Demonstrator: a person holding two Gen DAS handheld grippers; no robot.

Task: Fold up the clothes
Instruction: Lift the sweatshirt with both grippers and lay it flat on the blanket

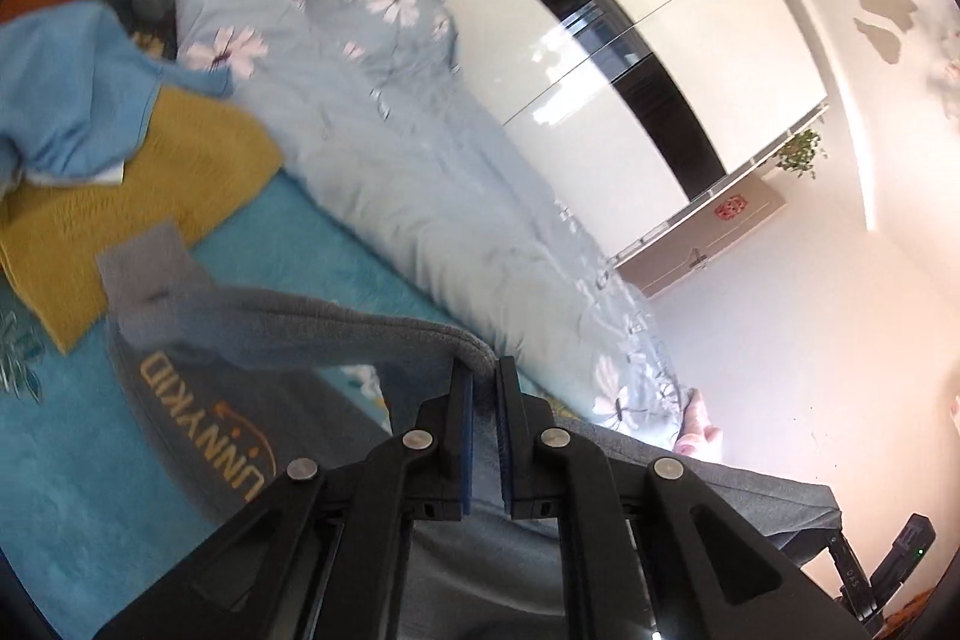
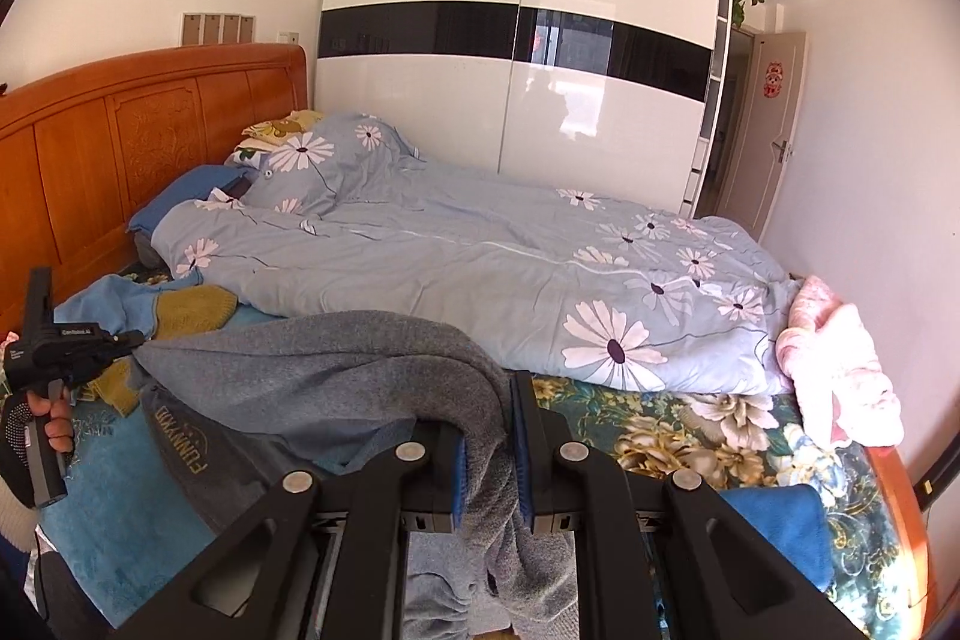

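Pinching a fold of the grey sweatshirt (image 2: pixel 336 370), the right gripper (image 2: pixel 487 400) has its jaws closed on the fabric, which spills down between its blue pads (image 2: pixel 461 478) toward the near edge of the bed (image 2: pixel 840 514). The left gripper (image 1: pixel 485 376) likewise has its jaws clamped on a rolled edge of the same garment. In the right wrist view it sits at the left edge of the picture, held in the person's hand (image 2: pixel 54 415). Lifted between the two grippers, the sweatshirt hangs over the teal blanket (image 1: pixel 78 490) on the near side of the bed, its gold lettering (image 1: pixel 198 418) facing up. Beyond it, toward the wooden headboard (image 2: pixel 120 136), lie a mustard knit (image 1: pixel 138 196) and a light blue garment (image 1: pixel 66 88). A flowered duvet (image 2: pixel 480 268) runs along the bed's far side, and a pink bundle (image 2: pixel 840 370) sits at the foot corner.
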